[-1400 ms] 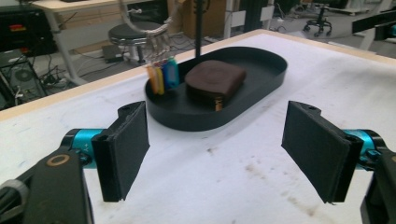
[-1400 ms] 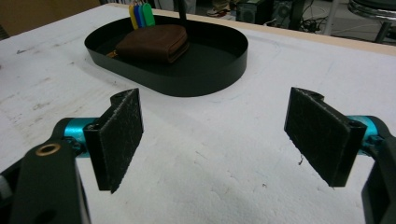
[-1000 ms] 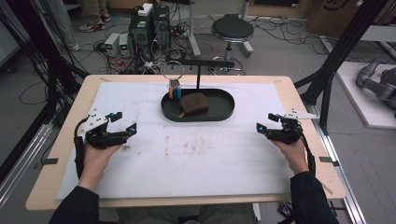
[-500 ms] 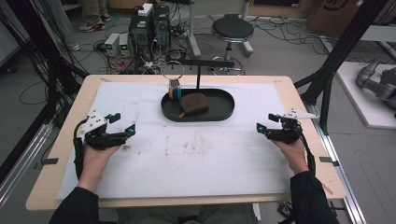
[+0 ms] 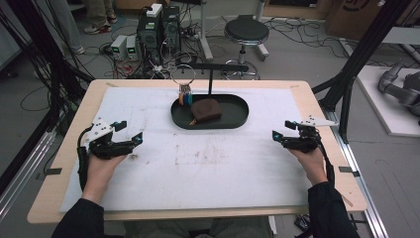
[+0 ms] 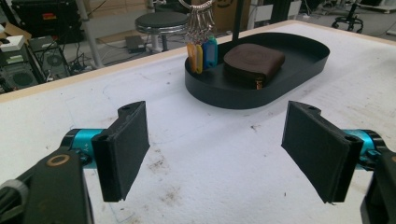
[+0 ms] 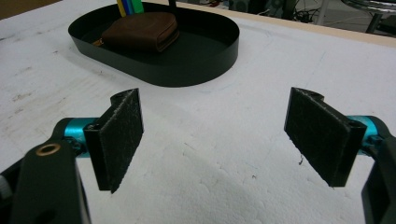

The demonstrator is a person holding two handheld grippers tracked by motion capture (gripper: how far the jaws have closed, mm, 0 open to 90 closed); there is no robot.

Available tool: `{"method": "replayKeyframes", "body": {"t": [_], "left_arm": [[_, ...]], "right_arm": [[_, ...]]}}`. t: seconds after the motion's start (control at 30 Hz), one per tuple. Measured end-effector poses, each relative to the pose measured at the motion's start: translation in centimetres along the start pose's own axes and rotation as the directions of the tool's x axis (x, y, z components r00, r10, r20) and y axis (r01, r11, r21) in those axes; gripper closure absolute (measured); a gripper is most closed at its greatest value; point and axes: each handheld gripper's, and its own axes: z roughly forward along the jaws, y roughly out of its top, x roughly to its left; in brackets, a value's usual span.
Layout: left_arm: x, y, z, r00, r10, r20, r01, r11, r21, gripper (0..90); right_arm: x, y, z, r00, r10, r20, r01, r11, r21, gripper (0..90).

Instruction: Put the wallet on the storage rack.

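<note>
High view, oval black tray (image 5: 237,119), brown leather wallet (image 5: 206,109), both grippers' jaws spread

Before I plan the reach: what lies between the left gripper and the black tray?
Only bare, stained white table cover lies between the left gripper and the black tray, as the left gripper view shows.

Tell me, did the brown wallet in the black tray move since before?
No. The brown wallet lies in the same spot of the black tray, right beside the hanging keys, as before.
</note>
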Motion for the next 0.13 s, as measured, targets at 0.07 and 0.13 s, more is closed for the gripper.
{"method": "replayKeyframes", "body": {"t": [0.07, 0.13], "left_arm": [[0.02, 0.00, 0.00, 1.0000, -0.001, 0.001, 0.001, 1.0000, 0.001, 22.7], [0.04, 0.01, -0.03, 1.0000, 0.000, 0.000, 0.000, 1.0000, -0.001, 22.7]], "right_arm": [[0.00, 0.00, 0.00, 1.0000, 0.002, -0.002, -0.002, 1.000, -0.001, 20.2], [-0.03, 0.00, 0.01, 1.0000, 0.002, -0.004, -0.002, 1.000, -0.002, 20.2]]}}
